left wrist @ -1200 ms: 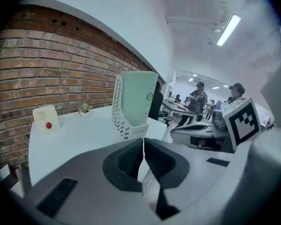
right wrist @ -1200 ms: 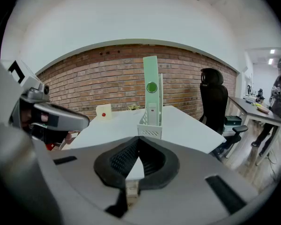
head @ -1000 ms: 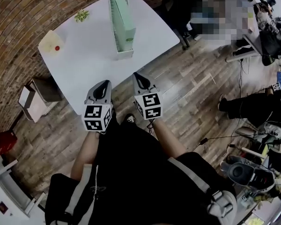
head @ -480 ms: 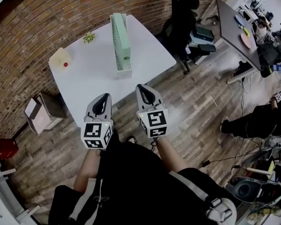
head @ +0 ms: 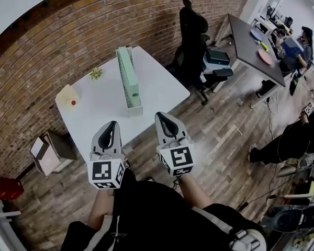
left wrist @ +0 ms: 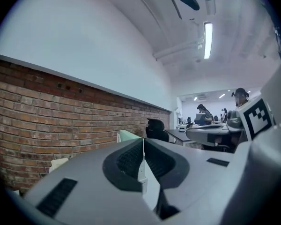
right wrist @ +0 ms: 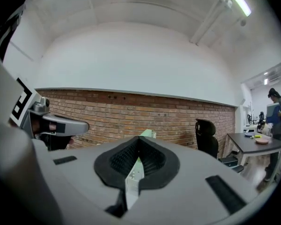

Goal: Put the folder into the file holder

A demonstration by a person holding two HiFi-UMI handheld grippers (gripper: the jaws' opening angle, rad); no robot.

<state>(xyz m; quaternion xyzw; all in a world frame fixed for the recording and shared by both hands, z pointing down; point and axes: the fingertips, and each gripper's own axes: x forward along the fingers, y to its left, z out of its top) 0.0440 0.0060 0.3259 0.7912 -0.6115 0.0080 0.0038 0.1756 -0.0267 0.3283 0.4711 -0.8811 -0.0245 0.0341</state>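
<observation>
**Folder upright in holder, both my grippers shut and empty**

Green folder [head: 126, 73] stands upright on edge inside the white file holder [head: 135, 110], on the white table [head: 159, 87]. The holder runs lengthwise away from me, roughly mid-table. From my grippers it sits at 12 o'clock, well apart from both; neither touches it.

Left gripper [head: 113, 123]: jaws pressed together, nothing between them. It is held in the air over the near table edge. Its own view has the pads [left wrist: 131, 159] closed tip to tip, with the green folder top [left wrist: 129, 136] just past them.

Right gripper [head: 160, 114]: jaws pressed together too, nothing pinched. It hangs just off the table's near edge, over the wood floor [head: 220, 140]. Its view shows the white holder end [right wrist: 133, 173] through the slit below the closed tips.

The grippers sit side by side, apart from each other.

On the table:
- small green plant [head: 96, 73] at 10 o'clock of the holder
- pale yellow thing with a red dot [head: 68, 96] at 9 o'clock, near the table's left corner

Beyond the table:
- brick wall [head: 68, 30] behind it
- black office chair [head: 191, 35] at 2 o'clock
- dark desk [head: 251, 41] further right
- open box [head: 42, 151] on the floor at 8 o'clock
</observation>
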